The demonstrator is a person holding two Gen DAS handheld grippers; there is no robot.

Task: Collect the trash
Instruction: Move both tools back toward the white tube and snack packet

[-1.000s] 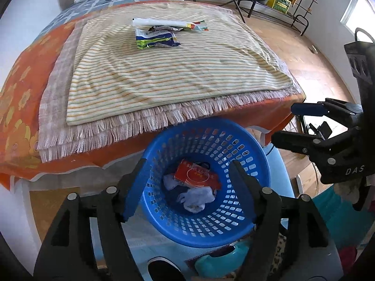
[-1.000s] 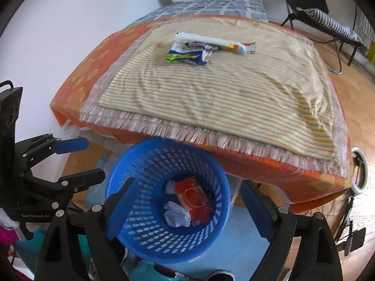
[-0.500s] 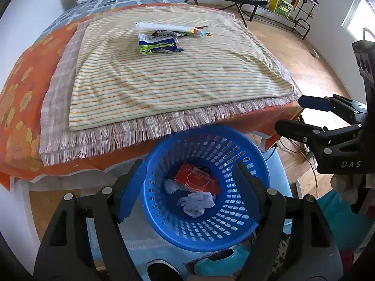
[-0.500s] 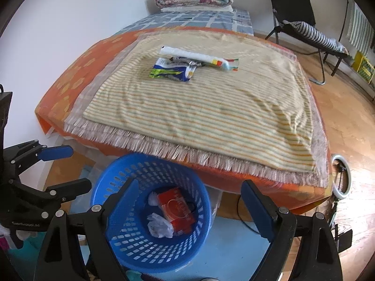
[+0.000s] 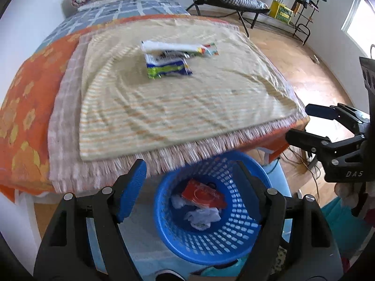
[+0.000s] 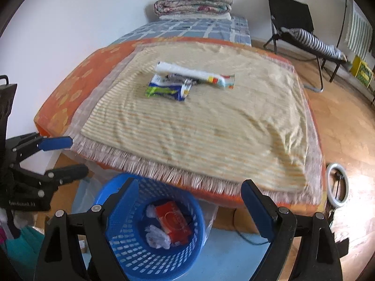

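A blue basket (image 5: 234,241) (image 6: 140,260) stands on the floor at the bed's near edge, holding a red packet (image 5: 202,193) (image 6: 173,221) and crumpled white paper (image 5: 202,217) (image 6: 155,234). On the striped cloth (image 5: 187,112) (image 6: 211,128) lie a long white wrapper (image 5: 178,46) (image 6: 194,73) and a blue-green wrapper (image 5: 167,69) (image 6: 165,90). My left gripper (image 5: 189,185) (image 6: 64,155) is open and empty above the basket. My right gripper (image 6: 189,205) (image 5: 307,124) is open and empty, to its right.
An orange bedspread (image 5: 21,107) covers the bed, with folded blankets (image 6: 193,2) at its far end. A black folding chair (image 6: 302,32) and a drying rack (image 5: 302,2) stand on the wooden floor to the right. A ring light (image 6: 337,181) lies by the bed corner.
Both grippers have risen and tilted up towards the bed, so the basket sits lower in both views and the wrappers are nearer. Both stayed open and empty.
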